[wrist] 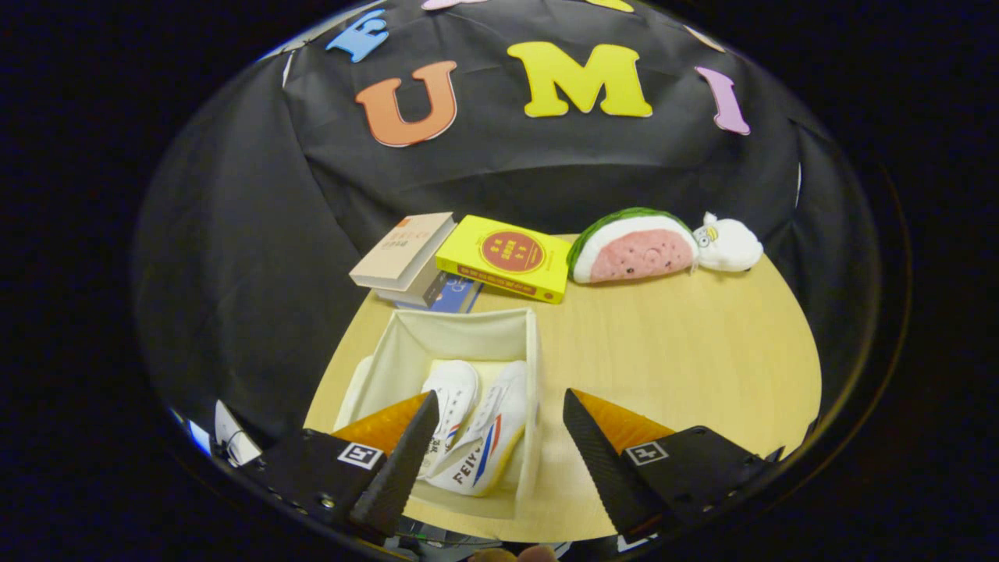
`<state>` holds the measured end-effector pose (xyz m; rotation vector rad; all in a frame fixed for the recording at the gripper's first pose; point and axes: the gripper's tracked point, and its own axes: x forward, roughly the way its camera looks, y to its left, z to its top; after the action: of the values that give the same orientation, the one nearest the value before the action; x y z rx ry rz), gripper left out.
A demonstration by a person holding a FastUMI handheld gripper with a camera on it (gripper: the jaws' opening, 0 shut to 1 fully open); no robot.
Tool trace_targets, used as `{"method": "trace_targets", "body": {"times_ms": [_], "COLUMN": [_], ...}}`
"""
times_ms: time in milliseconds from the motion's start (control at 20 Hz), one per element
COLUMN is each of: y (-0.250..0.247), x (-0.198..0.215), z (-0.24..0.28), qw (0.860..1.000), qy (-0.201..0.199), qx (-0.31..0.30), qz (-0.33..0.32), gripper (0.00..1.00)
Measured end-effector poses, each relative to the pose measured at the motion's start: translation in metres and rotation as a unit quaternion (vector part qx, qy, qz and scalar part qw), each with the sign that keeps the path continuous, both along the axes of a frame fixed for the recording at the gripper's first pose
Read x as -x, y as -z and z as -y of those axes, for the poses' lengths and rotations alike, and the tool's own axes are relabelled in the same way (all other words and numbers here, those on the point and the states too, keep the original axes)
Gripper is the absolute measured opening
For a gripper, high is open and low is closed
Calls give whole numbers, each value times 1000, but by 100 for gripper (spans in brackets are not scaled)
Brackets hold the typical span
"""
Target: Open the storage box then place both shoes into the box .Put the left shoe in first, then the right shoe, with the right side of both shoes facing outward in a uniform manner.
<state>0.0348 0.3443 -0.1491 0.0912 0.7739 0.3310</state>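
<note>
Open white storage box (468, 336) on the table holds both white shoes (472, 429).

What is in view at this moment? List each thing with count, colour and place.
storage box: one, cream fabric, open, on the table just ahead of the fingers
shoes: two, white, the nearer with red and blue stripes, side by side inside the storage box
books: at least three, one beige, one yellow, one blue partly under the beige, beyond the storage box
watermelon plush: one, green and pink, beside the yellow book
white plush: one, touching the watermelon plush
table: one, light wood
hand-held gripper: one, fingers apart, holding nothing, above the storage box's near edge
</note>
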Motion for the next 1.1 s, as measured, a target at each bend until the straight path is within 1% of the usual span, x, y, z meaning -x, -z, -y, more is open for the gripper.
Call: {"method": "trace_targets", "body": {"times_ms": [150,300,550,650,900,1000,1100], "y": [-27,-60,-117,-132,-157,-160,-157], "x": [-1,1,12,20,42,47,51], "z": [25,56,105,122,149,157,161], "qw": [999,994,979,972,961,956,955], "qy": [21,47,92,107,136,150,156], "qx": [0,4,10,15,-1,-4,-7], "qz": [43,96,181,208,242,252,253], "gripper": [97,97,97,96,96,96,96]}}
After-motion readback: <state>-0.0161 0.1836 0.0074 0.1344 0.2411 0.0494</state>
